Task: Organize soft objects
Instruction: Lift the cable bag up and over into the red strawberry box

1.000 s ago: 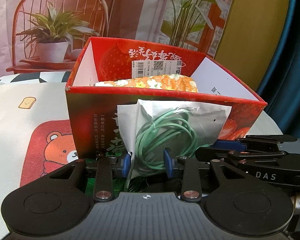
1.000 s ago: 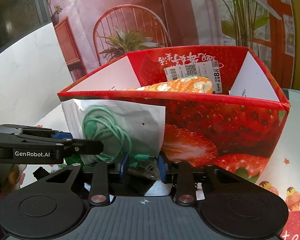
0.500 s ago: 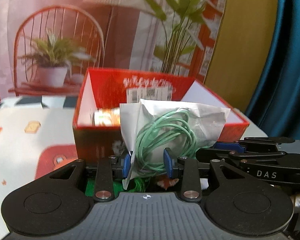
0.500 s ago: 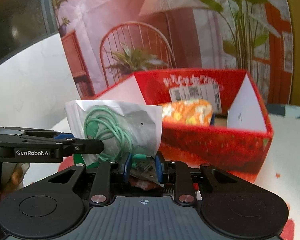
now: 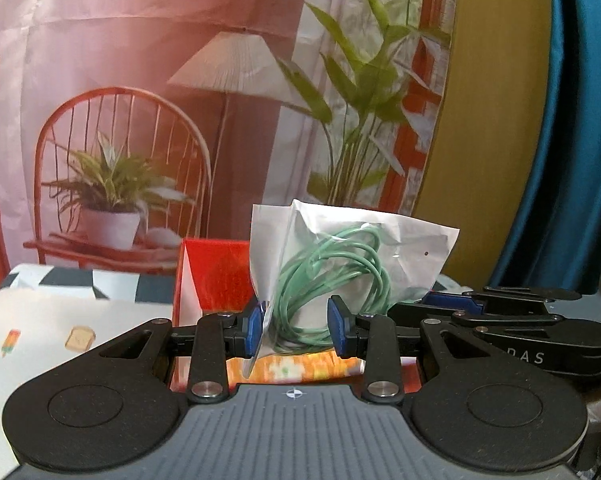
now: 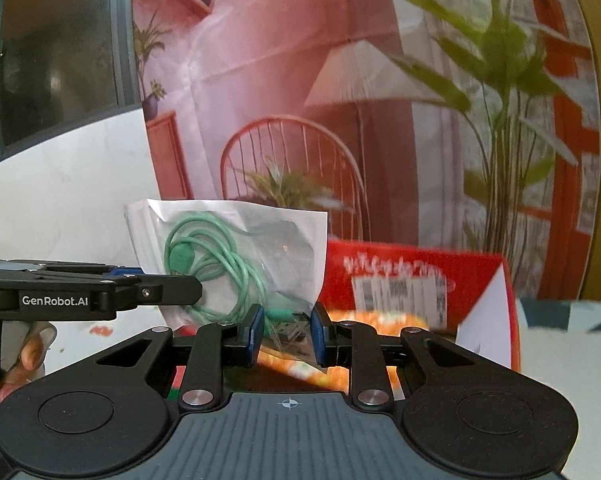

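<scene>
A clear plastic bag with a coiled green cable (image 5: 340, 268) is held up in the air by both grippers. My left gripper (image 5: 296, 330) is shut on the bag's lower part. My right gripper (image 6: 286, 334) is shut on the bag (image 6: 236, 256) at its bottom corner. The red strawberry box (image 6: 412, 280) stands below and beyond, with an orange floral soft thing (image 6: 376, 320) inside; the box also shows in the left wrist view (image 5: 216, 276). The right gripper's body (image 5: 508, 332) lies to the right in the left wrist view.
A patterned table mat (image 5: 52, 320) covers the table at the left. A printed backdrop with a chair, lamp and plants (image 5: 140, 120) hangs behind. A blue curtain (image 5: 572, 120) hangs at the right. The left gripper's body (image 6: 80, 296) crosses the right wrist view.
Both grippers have risen with the cable bag, from in front of the box's near wall to above the box's rim. The box now sits lower in both views.
</scene>
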The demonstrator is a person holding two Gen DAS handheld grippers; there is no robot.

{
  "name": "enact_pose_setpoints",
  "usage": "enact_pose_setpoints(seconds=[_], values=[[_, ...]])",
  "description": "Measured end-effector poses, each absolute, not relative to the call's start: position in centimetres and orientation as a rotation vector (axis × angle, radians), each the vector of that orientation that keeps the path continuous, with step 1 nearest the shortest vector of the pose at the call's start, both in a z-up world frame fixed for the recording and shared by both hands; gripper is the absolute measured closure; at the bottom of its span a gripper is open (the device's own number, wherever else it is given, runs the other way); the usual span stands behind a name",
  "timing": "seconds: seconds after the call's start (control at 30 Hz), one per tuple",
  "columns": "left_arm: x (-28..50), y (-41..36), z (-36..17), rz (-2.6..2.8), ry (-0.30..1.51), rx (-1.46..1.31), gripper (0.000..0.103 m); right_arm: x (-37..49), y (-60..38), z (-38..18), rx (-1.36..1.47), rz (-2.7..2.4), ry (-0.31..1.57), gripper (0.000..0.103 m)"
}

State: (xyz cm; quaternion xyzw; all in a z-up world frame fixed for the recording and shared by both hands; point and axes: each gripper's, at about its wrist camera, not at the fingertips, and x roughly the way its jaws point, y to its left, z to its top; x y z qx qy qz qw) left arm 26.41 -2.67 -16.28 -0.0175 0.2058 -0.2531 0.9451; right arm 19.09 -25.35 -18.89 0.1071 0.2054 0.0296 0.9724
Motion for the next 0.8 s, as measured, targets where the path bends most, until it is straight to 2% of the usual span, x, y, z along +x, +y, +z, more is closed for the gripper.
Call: enact_pose_setpoints(seconds=[0.1, 0.2, 0.53, 0.8], values=[[28.3, -3.4, -16.0, -0.521, 0.446, -0.046, 0.067, 20.4, -26.2, -18.2, 0.212, 0.048, 0.419, 0.08], [31.2, -4.1, -16.5, -0.534, 0.557, -0.087, 0.067, 21.9, -27.4, -18.2, 0.233, 0.031, 0.465, 0.08], [37.9, -6.2, -20.7, -0.556, 0.904, -0.138, 0.067, 26.4, -31.9, -22.4, 0.43, -0.009, 0.768, 0.08], [39.2, -7.2, -23.1, -0.536, 1.025, -0.066, 0.067, 27.8, -32.1, -25.0, 0.489, -0.018, 0.895, 0.079]])
